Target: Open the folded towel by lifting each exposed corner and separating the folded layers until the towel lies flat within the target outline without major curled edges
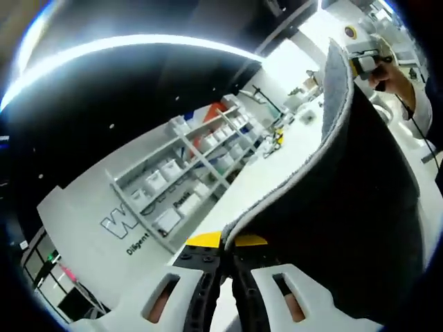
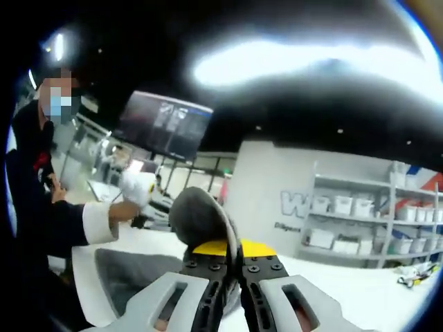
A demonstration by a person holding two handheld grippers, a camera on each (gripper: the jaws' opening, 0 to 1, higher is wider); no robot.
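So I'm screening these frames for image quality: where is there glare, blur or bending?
Left gripper view: a ceiling light blows out into a white arc, the shelving bows from fisheye distortion, and the towel reads dark against the bright room. Right gripper view: a smeared overhead glare, soft focus throughout, and the towel fold by the gripper blurred.

Towel [image 1: 360, 207] hangs stretched between both grippers; shelves [image 1: 201, 166] stand behind it.
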